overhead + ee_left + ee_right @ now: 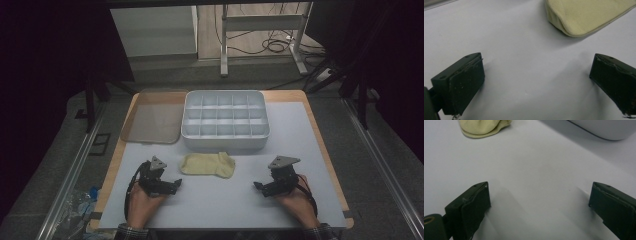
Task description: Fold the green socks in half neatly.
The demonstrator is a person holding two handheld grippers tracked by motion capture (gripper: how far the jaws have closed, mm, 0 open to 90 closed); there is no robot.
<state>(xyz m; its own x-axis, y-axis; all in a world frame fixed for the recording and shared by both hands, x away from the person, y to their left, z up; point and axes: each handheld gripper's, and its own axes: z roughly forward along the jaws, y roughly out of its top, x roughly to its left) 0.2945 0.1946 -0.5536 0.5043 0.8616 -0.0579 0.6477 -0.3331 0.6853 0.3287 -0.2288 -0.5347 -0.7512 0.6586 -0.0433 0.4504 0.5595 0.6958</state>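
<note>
A pale yellow sock (pixel 209 165) lies flat on the white table, just in front of a white compartment box (pixel 225 120). My left gripper (pixel 176 184) rests low on the table to the sock's left and near side, jaws wide open with nothing between them. In the left gripper view the sock (pixel 586 16) lies ahead to the upper right. My right gripper (pixel 259 187) sits to the sock's right, also open and empty. The right gripper view has the sock (pixel 482 127) at upper left and the box's wall (pixel 604 128) at upper right.
A translucent brownish lid (pixel 152 122) lies left of the box at the table's back left. The white table surface (pixel 300 135) ends in a wooden edge on each side. Desk legs and cables stand on the floor beyond the table.
</note>
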